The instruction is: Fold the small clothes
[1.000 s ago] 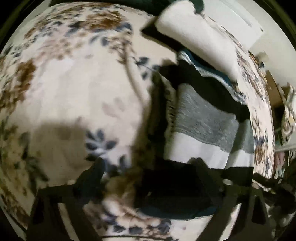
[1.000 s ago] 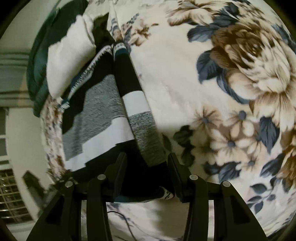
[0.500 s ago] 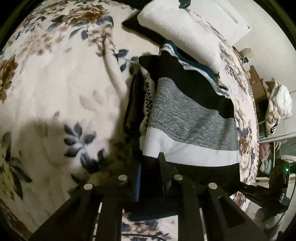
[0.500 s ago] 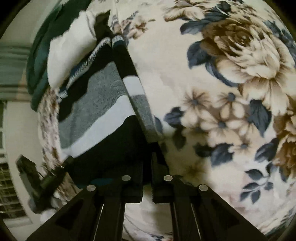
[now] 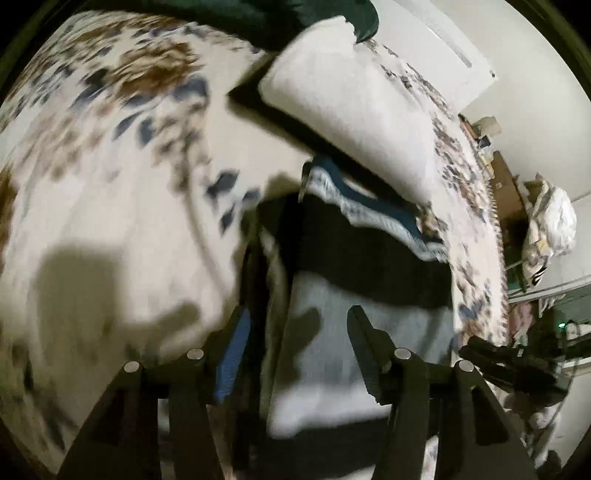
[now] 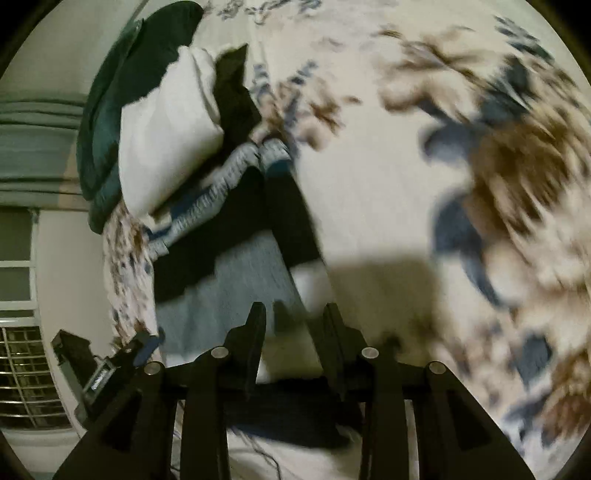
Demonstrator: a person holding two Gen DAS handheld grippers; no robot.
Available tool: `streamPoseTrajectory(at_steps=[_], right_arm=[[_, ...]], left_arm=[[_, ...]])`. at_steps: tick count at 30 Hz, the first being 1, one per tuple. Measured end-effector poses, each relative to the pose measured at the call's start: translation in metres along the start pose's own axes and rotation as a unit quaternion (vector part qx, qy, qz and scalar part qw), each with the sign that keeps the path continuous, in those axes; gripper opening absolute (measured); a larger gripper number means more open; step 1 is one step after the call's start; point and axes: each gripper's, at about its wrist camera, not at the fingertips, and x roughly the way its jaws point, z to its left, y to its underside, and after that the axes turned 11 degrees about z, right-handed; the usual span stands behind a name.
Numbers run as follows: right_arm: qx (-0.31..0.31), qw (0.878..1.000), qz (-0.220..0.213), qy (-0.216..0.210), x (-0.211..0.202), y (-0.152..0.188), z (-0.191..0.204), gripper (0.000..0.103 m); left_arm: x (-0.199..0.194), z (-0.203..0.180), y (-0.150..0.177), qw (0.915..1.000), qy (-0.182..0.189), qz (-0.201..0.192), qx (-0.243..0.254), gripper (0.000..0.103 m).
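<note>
A striped sweater [image 5: 369, 251] with black, grey and white bands and a blue-and-white patterned collar lies flat on a floral bedspread [image 5: 110, 203]. My left gripper [image 5: 299, 328] hovers over its grey band near the left side. The jaws are opening, with cloth below them but nothing pinched. In the right wrist view the sweater [image 6: 240, 266] runs up to the left. My right gripper [image 6: 295, 317] stands over the white band at the folded-in sleeve, its jaws opening and gripping nothing. The black hem [image 6: 288, 417] lies under the gripper's base. Both views are blurred.
A white pillow [image 5: 351, 110] and a dark green cloth [image 5: 295, 22] lie just beyond the collar. The bed's edge [image 5: 480, 229] runs down the sweater's far side, with cluttered furniture [image 5: 546, 221] past it. A barred window [image 6: 22, 369] shows at lower left.
Half a second ago both grippers were shut on the sweater's black hem. Now both have parted their jaws, let the hem go and moved forward over the sweater toward the collar.
</note>
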Motion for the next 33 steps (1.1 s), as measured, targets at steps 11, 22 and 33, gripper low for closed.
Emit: streamPoseTrajectory(at_steps=[11, 22, 33], right_arm=[[0.008, 0.998, -0.026, 0.063, 0.025, -0.037, 0.028, 0.004], [-0.019, 0.999, -0.006, 0.039, 0.024, -0.091, 0.051, 0.04], [-0.05, 0.984, -0.1, 0.138, 0.031, -0.117, 0.092, 0.005]], left_arm=[[0.02, 0.004, -0.038, 0.9998, -0.02, -0.007, -0.002, 0.005], [0.038, -0.011, -0.086, 0.9986, -0.038, 0.004, 0.036, 0.052], [0.05, -0.022, -0.118, 0.9974, -0.046, -0.002, 0.055, 0.006]])
